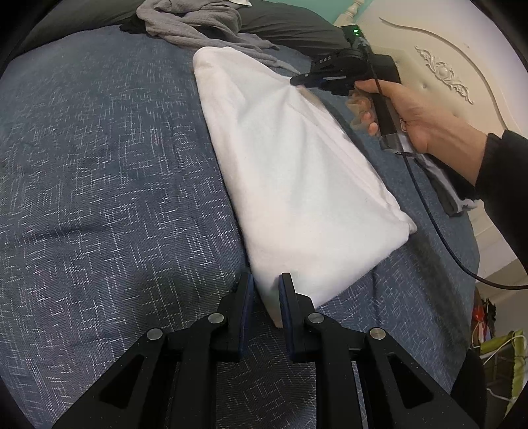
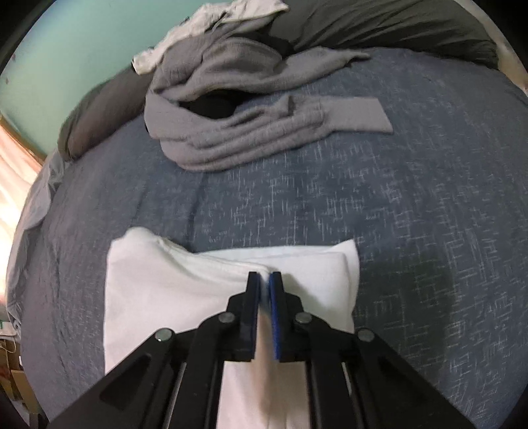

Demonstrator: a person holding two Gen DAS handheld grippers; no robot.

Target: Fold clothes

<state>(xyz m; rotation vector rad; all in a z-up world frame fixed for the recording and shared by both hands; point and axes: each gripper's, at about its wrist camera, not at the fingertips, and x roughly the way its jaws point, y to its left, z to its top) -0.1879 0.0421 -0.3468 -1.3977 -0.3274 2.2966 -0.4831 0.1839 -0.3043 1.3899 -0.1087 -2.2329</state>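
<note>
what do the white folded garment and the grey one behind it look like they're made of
White garment: looks like soft cotton knit, matte, with a faint fuzzy surface and gentle creases where the right gripper pinches it. Grey garment: seems a thicker ribbed or waffle knit, matte, with raised rows along its bunched folds. The exact fibre of either cannot be told.

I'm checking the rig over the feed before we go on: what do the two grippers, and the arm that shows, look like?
Both the left gripper and the right gripper are matte black linkages with silver pivot pins and blue pads on the fingers. The right one has a black handle, a green indicator light and a black cable trailing off. The arm wears a black sleeve.
</note>
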